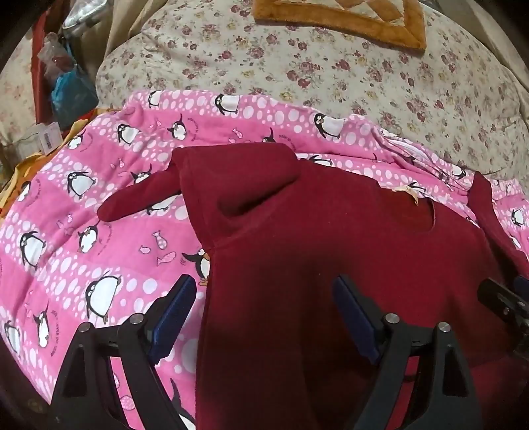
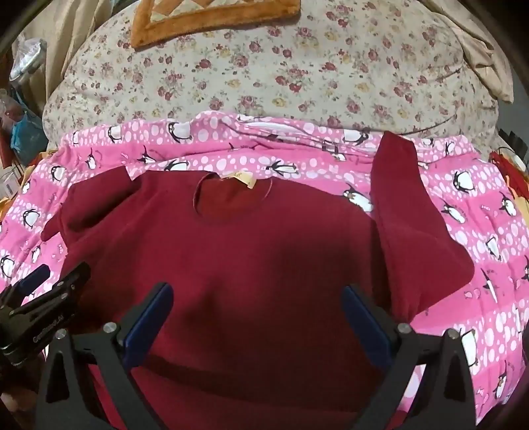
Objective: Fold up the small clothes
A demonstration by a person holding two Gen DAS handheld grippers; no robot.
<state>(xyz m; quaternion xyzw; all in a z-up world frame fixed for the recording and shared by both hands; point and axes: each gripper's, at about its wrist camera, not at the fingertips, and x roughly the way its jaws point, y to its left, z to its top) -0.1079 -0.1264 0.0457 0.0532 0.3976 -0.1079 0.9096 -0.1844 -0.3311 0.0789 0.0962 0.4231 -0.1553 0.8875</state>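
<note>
1. While both grippers hover low over the bed, a dark red sweater (image 2: 251, 251) lies flat, chest up, on a pink penguin-print blanket (image 2: 489, 238).
2. Its neckline, with a pale label (image 2: 238, 178) inside, points away from the cameras toward a floral quilt (image 2: 251, 69).
3. One sleeve (image 2: 406, 211) runs along the garment's right side, its cuff end up near the blanket's far edge; the other sleeve (image 1: 231, 178) is bunched and folded at the left shoulder.
4. Spread wide with blue pads apart, the left gripper (image 1: 264, 307) holds nothing; its jaws straddle the sweater's left edge, one pad over blanket, one over red cloth.
5. Equally wide open and empty, the right gripper (image 2: 258, 314) sits above the sweater's lower body.
6. An orange-bordered cushion (image 2: 215, 16) rests on the quilt beyond, and a blue plastic bag (image 1: 71, 94) sits among clutter beside the bed.
</note>
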